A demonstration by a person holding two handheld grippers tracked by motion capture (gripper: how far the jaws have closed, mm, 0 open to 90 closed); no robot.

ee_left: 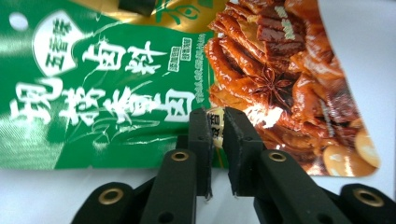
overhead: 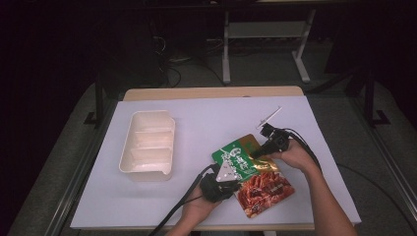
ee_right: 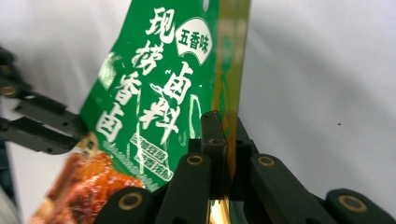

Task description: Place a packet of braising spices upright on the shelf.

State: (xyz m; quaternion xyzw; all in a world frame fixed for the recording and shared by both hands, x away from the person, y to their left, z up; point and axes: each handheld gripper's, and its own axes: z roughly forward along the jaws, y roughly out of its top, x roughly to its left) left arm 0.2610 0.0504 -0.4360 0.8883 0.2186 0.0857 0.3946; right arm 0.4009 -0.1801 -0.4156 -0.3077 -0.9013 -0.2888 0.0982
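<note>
Table (overhead: pixel 162 206) under white cover carries everything we work with, and the largest loose thing on it is the cream tray (overhead: pixel 147 145) with dividers, standing well apart on the left side. Next comes the packet (overhead: pixel 253 179), green at one end and printed with braised meat at the other, lying near the front edge between our two hands. Our left gripper (ee_left: pixel 217 128) has its jaws nearly closed on the packet's lower edge where green meets the meat picture, a thin slit between them with the edge in it. Our right gripper (ee_right: pixel 223 140) pinches the gold strip along the packet's side, jaws tight on it. We judge that we are at the opening step, both ends held, and the next move calls for pulling apart steadily without slipping. Smallest is the thin white stick (overhead: pixel 269 117) farther back, clear of our work; nothing blocks the way to the tray.
</note>
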